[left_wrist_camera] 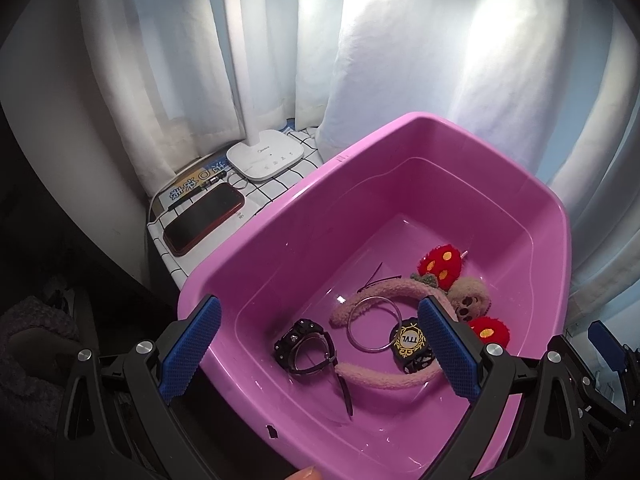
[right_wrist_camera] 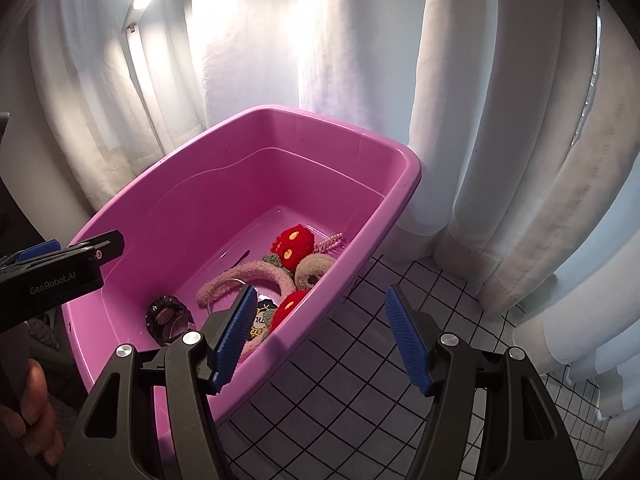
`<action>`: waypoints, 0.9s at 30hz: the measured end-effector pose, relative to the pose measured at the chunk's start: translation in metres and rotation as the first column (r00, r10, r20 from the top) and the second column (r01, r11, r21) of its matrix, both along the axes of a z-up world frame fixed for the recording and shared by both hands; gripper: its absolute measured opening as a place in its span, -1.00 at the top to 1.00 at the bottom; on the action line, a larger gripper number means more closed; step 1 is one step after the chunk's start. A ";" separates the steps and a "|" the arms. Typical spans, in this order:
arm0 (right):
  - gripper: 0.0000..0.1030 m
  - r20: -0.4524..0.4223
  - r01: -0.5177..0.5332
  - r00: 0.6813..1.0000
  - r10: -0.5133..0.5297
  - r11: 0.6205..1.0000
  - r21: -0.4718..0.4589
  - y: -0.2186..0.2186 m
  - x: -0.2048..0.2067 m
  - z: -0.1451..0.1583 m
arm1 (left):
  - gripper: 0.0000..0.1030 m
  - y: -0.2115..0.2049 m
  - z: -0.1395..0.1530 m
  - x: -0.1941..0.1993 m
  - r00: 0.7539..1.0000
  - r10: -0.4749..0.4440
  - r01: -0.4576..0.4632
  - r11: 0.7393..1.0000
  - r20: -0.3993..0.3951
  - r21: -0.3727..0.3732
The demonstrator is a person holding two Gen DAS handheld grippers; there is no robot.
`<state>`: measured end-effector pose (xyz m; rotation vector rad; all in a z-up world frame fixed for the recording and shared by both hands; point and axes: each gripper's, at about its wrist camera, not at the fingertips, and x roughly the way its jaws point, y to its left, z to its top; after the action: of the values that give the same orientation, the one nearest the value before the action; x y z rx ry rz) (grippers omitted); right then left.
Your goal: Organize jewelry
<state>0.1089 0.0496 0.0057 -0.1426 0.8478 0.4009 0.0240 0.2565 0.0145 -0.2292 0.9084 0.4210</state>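
A pink plastic tub (left_wrist_camera: 256,248) (right_wrist_camera: 168,184) holds the jewelry. Inside lie a black watch (left_wrist_camera: 306,346) (right_wrist_camera: 166,316), a thin metal bangle (left_wrist_camera: 374,325), a fuzzy pink headband (left_wrist_camera: 384,378) (right_wrist_camera: 256,270) with red plush mushrooms (left_wrist_camera: 440,266) (right_wrist_camera: 290,244), a black and gold badge (left_wrist_camera: 410,340) and a black cable tie (left_wrist_camera: 378,280). My left gripper (left_wrist_camera: 320,350) is open and empty, its jaws standing over the tub's near rim. My right gripper (right_wrist_camera: 320,336) is open and empty over the tub's right rim and the checked cloth (right_wrist_camera: 360,400).
A white desk lamp (left_wrist_camera: 264,152) stands at the back left. A red-cased phone (left_wrist_camera: 204,218), a pen and a yellow and blue card lie beside it on the checked cloth. White curtains (right_wrist_camera: 480,120) hang close behind the tub.
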 end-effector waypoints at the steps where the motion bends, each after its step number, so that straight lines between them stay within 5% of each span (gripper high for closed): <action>1: -0.23 -0.001 0.002 1.000 -0.002 1.000 0.000 -0.001 -0.001 0.000 | -0.88 0.000 0.000 0.000 1.000 -0.001 0.001 1.000 -0.003 0.004; 27: -0.23 -0.004 0.016 1.000 -0.016 1.000 0.007 -0.013 -0.003 0.003 | -0.88 -0.006 0.003 -0.006 1.000 -0.006 0.006 1.000 -0.002 0.027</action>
<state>0.1058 0.0365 0.0086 -0.1290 0.8504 0.3893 0.0185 0.2506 0.0176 -0.2018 0.9047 0.4278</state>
